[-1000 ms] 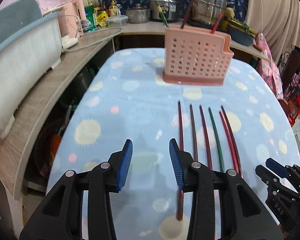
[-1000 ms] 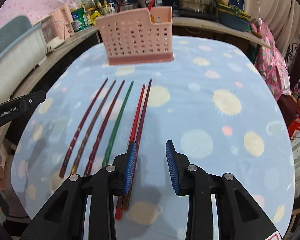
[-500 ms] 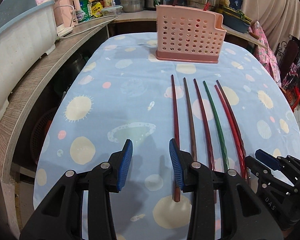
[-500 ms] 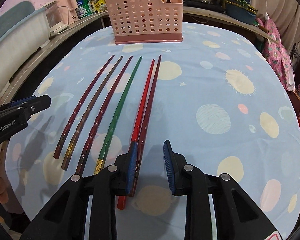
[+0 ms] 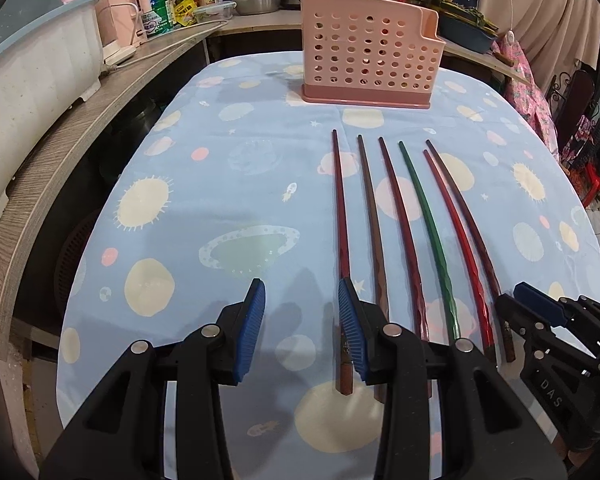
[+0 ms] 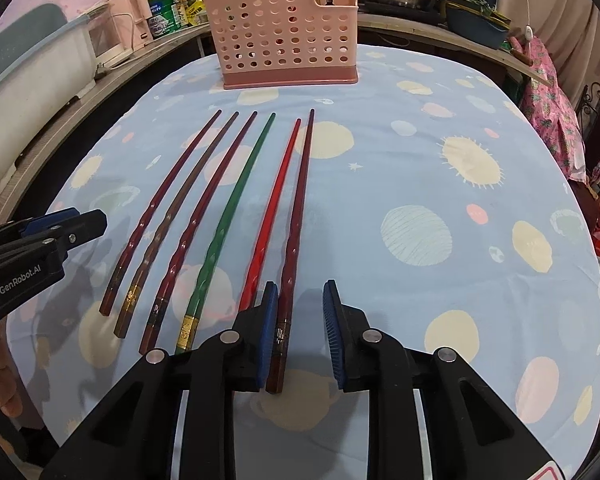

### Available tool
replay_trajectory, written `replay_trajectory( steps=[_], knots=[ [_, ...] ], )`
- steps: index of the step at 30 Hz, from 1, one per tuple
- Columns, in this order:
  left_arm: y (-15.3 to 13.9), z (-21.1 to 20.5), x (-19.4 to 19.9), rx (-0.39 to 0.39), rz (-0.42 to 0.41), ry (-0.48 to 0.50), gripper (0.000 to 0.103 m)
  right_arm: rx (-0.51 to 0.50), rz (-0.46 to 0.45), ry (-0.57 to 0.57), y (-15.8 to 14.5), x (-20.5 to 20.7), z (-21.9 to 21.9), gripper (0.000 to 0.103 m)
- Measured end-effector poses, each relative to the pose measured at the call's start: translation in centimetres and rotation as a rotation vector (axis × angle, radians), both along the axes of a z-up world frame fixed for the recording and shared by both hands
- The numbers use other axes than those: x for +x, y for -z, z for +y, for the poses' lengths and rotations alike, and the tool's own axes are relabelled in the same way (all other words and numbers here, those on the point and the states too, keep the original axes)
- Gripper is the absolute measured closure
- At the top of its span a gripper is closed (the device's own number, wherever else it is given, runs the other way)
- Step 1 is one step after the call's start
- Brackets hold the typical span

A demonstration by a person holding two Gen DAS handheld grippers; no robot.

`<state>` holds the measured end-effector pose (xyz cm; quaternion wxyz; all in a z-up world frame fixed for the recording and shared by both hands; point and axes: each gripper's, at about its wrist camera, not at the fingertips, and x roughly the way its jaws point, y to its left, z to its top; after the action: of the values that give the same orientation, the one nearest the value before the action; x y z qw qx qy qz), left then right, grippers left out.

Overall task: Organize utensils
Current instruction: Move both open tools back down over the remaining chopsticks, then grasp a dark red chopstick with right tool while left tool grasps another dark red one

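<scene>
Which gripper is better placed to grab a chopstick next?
Right. The right gripper has just been closing, with the dark chopstick already between its pads. The left gripper straddles bare cloth.

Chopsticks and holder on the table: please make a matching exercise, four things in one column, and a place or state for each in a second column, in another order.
Things:
1. green chopstick
2. pink utensil holder
3. rightmost dark chopstick
4. left gripper

Places or states:
A. stands upright at the far end of the table
B. handle end between the right gripper's pads
C. fourth from the left in the row
D. jaws apart, nothing clamped

Pairs: 1-C, 2-A, 3-B, 4-D
</scene>
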<state>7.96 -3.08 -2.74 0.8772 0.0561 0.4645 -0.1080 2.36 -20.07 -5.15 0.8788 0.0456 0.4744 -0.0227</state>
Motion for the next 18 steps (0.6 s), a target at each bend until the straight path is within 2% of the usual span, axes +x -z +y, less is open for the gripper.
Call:
replay_trajectory(
  steps=[4,7,12,18],
  knots=[
    [0.2,-0.1,0.0,-0.006,0.01,0.006,0.066,-0.013,0.007,-0.015,0.4,-0.1,0.5,0.086],
    [0.5,-0.2,0.0,-0.011,0.023,0.01,0.066,-0.001,0.009,0.006,0.4,-0.2,-0.3,0.096],
    [0.7,-0.3,-0.4,-0.017,0.033,0.018,0.055,0.008,0.011,0.039,0.4,-0.5,-1.5,0.096],
    [1.6,-0.7,-0.6,-0.021,0.06,0.033,0.055,0.012,0.01,0.047,0.5,-0.9,-1.8,0.096]
  ],
)
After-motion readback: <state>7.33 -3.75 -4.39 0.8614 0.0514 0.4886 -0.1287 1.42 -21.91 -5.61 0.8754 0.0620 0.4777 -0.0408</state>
